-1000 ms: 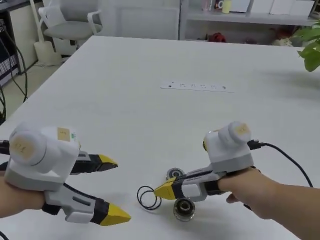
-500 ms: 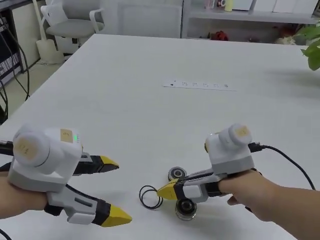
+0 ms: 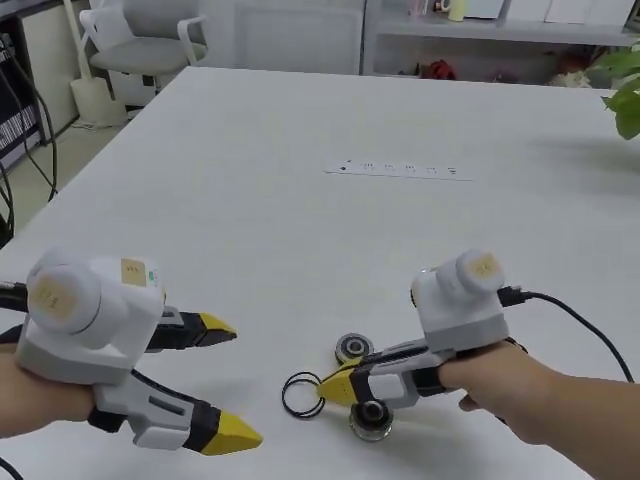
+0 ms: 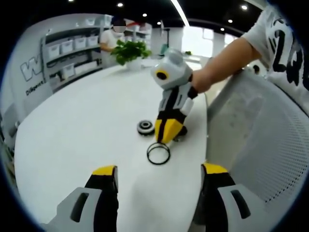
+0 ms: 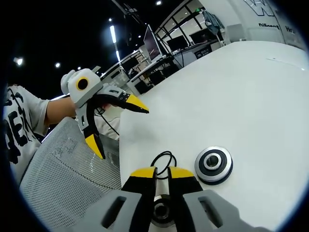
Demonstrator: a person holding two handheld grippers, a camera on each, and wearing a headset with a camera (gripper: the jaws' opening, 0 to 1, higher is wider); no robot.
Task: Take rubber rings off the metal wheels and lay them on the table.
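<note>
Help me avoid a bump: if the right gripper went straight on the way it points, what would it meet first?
Probably the black rubber rings lying on the table just ahead of the right gripper, though depth is unclear.

two metal wheels are sitting on the tabletop (image 3: 300, 220): a far wheel (image 3: 352, 348) and a near wheel (image 3: 371, 420). two black rubber rings (image 3: 300, 393) are lying overlapped. two tools are showing, the left tool (image 3: 232, 380) and the right tool (image 3: 335, 385). one power strip (image 3: 398, 170) is lying beyond.
</note>
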